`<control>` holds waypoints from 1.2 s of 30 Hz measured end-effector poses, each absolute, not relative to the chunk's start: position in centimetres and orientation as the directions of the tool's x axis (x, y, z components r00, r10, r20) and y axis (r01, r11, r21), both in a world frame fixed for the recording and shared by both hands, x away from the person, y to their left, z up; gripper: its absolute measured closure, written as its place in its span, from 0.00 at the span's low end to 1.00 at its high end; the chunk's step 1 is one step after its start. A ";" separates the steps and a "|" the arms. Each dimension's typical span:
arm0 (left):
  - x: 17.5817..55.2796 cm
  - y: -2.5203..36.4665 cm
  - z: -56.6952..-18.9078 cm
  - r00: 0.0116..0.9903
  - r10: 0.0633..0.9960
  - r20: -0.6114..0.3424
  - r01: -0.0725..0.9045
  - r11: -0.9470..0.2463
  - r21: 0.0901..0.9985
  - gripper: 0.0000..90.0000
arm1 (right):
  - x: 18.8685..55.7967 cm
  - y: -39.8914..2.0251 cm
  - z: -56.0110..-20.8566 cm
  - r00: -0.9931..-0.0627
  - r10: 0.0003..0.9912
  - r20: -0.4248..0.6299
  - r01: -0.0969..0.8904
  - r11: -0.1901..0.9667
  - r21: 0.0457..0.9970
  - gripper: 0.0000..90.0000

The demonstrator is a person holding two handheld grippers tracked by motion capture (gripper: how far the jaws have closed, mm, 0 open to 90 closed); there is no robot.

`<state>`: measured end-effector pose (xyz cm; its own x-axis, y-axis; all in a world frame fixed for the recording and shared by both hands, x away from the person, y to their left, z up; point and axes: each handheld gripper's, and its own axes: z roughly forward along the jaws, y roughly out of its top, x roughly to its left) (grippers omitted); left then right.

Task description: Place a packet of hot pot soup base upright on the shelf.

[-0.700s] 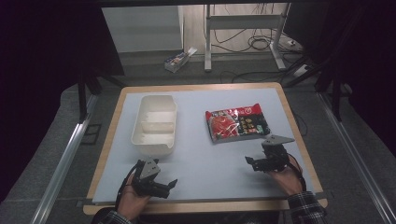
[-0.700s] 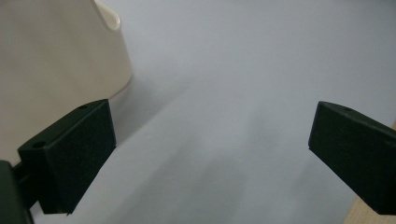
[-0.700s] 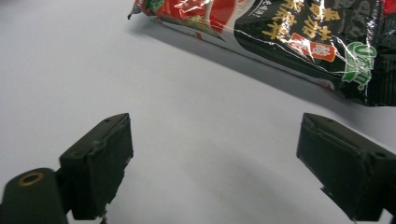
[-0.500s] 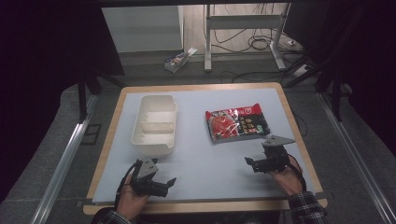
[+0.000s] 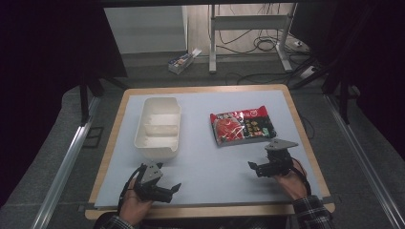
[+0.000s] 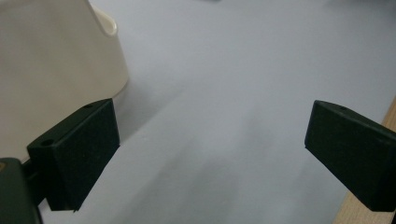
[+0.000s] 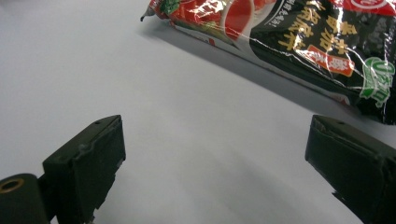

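Observation:
A white two-compartment container (image 5: 158, 126) stands empty at the left middle of the pale blue mat (image 5: 210, 157). To its right lies a red and black noodle packet (image 5: 242, 125), flat on the mat. My left gripper (image 5: 173, 191) rests low near the front edge, below the container, jaws open and empty. In the left gripper view the left gripper (image 6: 210, 154) has the container's wall (image 6: 56, 70) at its left. My right gripper (image 5: 254, 169) sits just in front of the packet, open and empty. In the right gripper view the right gripper (image 7: 215, 163) faces the packet (image 7: 299, 32), a short way off.
A wooden rim (image 5: 205, 89) borders the mat all round. Beyond the table, a small box (image 5: 183, 60) and cables (image 5: 267, 45) lie on the floor by a metal stand. Bare mat stretches between the two grippers.

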<state>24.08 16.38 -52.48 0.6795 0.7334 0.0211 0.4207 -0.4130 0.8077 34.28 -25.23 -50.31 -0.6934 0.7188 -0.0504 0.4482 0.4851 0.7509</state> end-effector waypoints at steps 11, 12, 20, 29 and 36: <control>23.9 16.2 -52.4 0.666 0.744 0.050 0.421 -0.431 0.798 0.03 | 34.5 -25.0 -50.2 -0.698 0.715 -0.048 0.446 0.485 0.752 0.05; 23.9 16.3 -52.4 0.666 0.744 0.048 0.421 -0.428 0.800 0.03 | 34.5 -24.9 -50.1 -0.699 0.713 -0.051 0.442 0.487 0.753 0.05; 24.1 16.1 -52.6 0.740 0.672 0.027 0.363 -0.434 0.824 0.03 | 35.1 -24.6 -49.8 -0.688 0.724 -0.051 0.447 0.479 0.756 0.05; 24.2 16.3 -52.7 0.742 0.670 0.019 0.363 -0.425 0.829 0.03 | 36.4 -24.0 -49.1 -0.668 0.744 -0.020 0.474 0.446 0.759 0.03; 24.2 16.2 -52.7 0.741 0.671 0.024 0.365 -0.433 0.824 0.02 | 38.0 -23.2 -48.6 -0.659 0.752 0.006 0.489 0.423 0.763 0.02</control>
